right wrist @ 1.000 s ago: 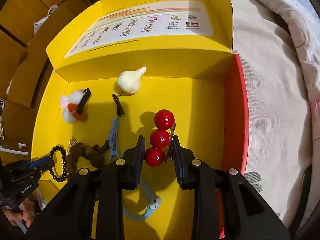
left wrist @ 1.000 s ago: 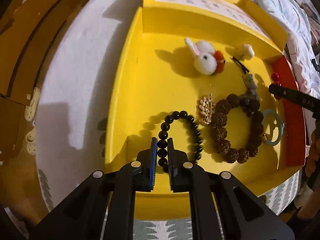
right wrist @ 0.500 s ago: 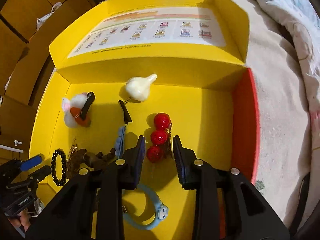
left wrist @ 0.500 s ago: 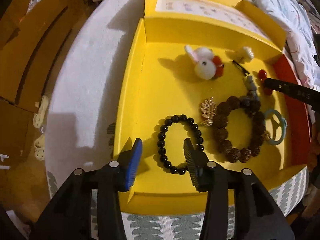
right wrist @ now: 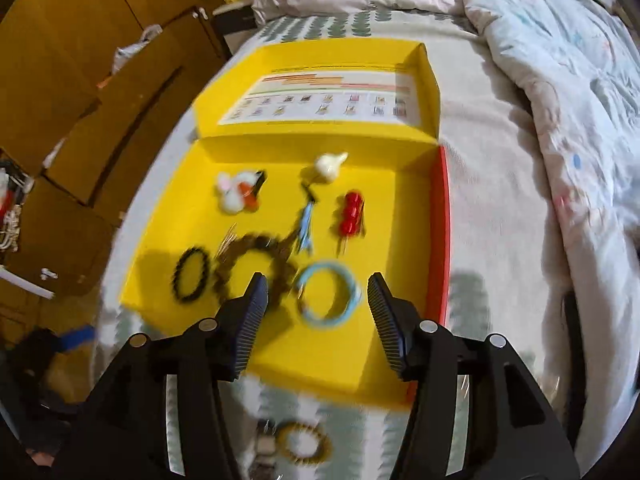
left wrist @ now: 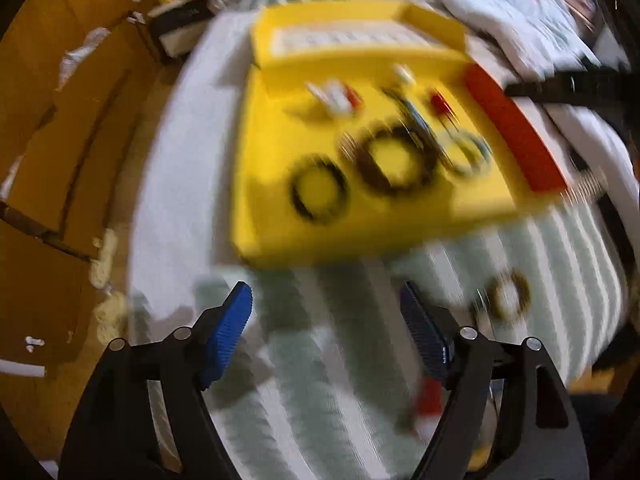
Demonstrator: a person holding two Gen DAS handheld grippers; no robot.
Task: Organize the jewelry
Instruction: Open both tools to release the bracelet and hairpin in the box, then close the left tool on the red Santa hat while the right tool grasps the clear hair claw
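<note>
A yellow box tray (right wrist: pixel 376 344) lies on the bed and also shows, blurred, in the left wrist view (left wrist: pixel 280 236). In it lie a black bead bracelet (right wrist: pixel 191 278), a brown bead bracelet (right wrist: pixel 256 264), a light blue ring (right wrist: pixel 328 295), a red bead clip (right wrist: pixel 351 213), a white plush bunny clip (right wrist: pixel 237 192) and a cream charm (right wrist: pixel 329 163). My left gripper (left wrist: pixel 326 320) is open and empty, above the patterned bedspread in front of the tray. My right gripper (right wrist: pixel 316 312) is open and empty above the tray's near part. A gold bracelet (right wrist: pixel 304 446) lies on the bedspread in front of the tray.
The tray's open lid (right wrist: pixel 320 100) with a printed chart lies behind it. A red side wall (right wrist: pixel 440 240) bounds the tray on the right. A rumpled quilt (right wrist: pixel 560 100) lies to the right. Wooden cabinets (right wrist: pixel 80 60) stand to the left. A small red item (left wrist: pixel 430 398) lies on the bedspread.
Both grippers have opened wide and pulled back from the tray. The left one let go of the black bracelet, the right one of the red bead clip; both items lie in the tray.
</note>
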